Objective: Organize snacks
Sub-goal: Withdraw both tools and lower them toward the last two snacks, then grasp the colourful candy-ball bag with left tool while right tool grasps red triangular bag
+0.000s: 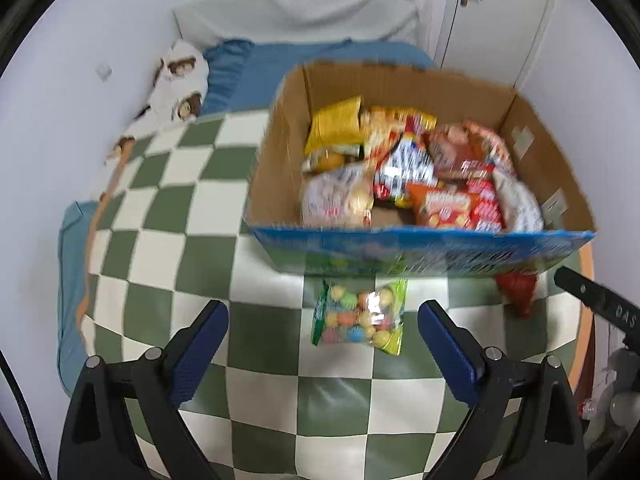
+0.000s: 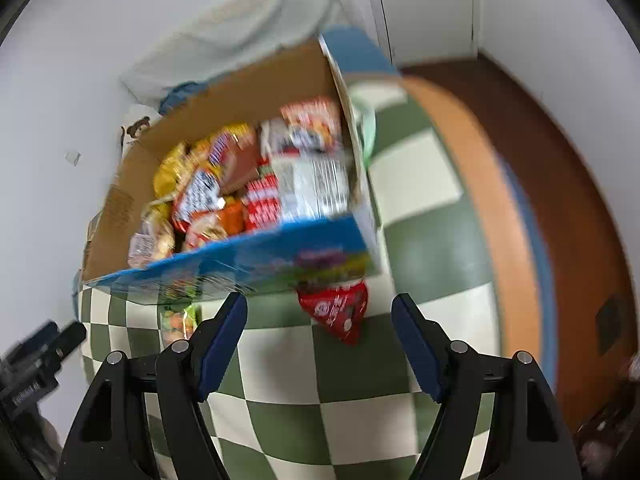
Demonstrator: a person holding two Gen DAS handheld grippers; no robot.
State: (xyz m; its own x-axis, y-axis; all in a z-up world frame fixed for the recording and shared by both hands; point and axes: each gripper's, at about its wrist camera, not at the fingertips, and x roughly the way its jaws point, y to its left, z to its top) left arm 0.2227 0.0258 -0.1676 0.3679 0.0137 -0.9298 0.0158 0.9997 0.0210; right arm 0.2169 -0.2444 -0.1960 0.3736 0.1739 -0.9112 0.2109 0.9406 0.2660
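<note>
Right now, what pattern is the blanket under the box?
Green and cream checks, clearest in the left wrist view.

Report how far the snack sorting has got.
Mostly done: the cardboard box on the checkered blanket already holds a heap of packets. Nothing is in hand: the left tongs and right tongs both stand open and empty. Left: the green candy bag and red packet lying outside the box's front wall.
</note>
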